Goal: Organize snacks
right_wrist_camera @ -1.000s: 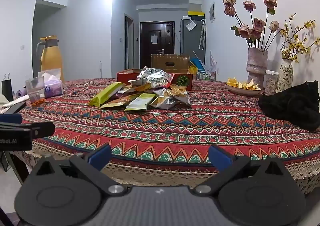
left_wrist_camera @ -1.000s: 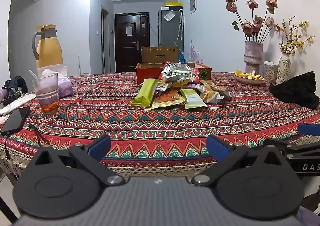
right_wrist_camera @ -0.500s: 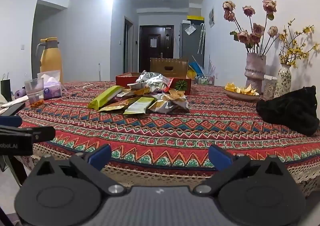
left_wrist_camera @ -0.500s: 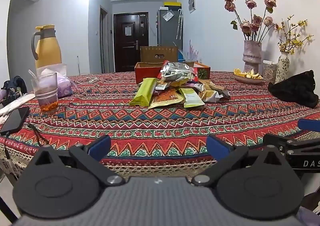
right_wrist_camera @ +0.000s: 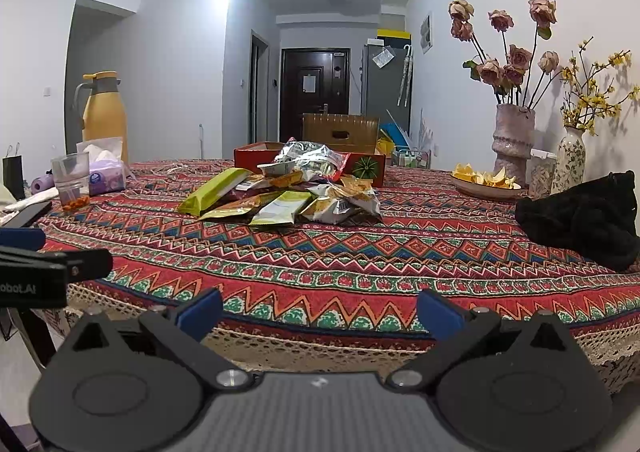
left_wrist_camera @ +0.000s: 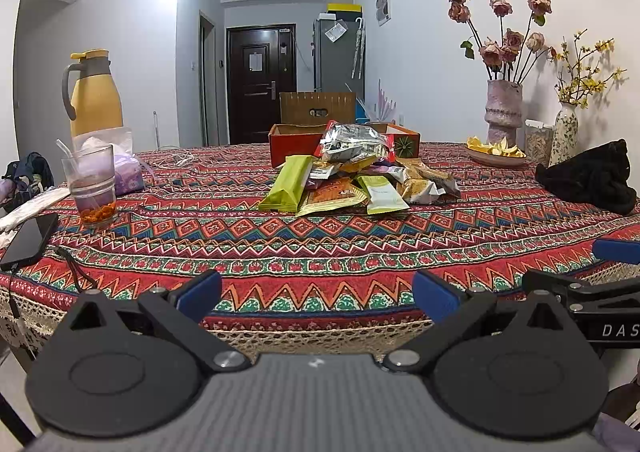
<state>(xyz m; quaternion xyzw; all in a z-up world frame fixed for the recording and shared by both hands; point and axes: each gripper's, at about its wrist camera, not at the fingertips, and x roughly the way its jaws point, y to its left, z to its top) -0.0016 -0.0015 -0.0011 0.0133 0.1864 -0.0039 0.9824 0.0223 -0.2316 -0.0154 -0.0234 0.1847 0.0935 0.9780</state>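
Both grippers hang empty at the near table edge, snacks heaped mid-table.

The left gripper (left_wrist_camera: 316,292) and right gripper (right_wrist_camera: 320,310) have their blue-tipped fingers spread wide, holding nothing, over the patterned tablecloth (left_wrist_camera: 320,244). Farther in, the pile of snack packets (left_wrist_camera: 352,180) lies just before the red box (left_wrist_camera: 296,144).

Right gripper (right_wrist_camera: 318,308): fingers spread wide, nothing between them, at the near edge of the desk (right_wrist_camera: 360,252).
Snacks (right_wrist_camera: 288,192): loose heap of packets mid-desk, well apart from the fingers.
Red box (right_wrist_camera: 368,168): just behind the heap.
Left gripper (right_wrist_camera: 40,252): at the left edge, only partly in view.
Glass (right_wrist_camera: 72,182): far left, beside a tissue pack (right_wrist_camera: 105,172).
Black bag (right_wrist_camera: 584,212): right side.
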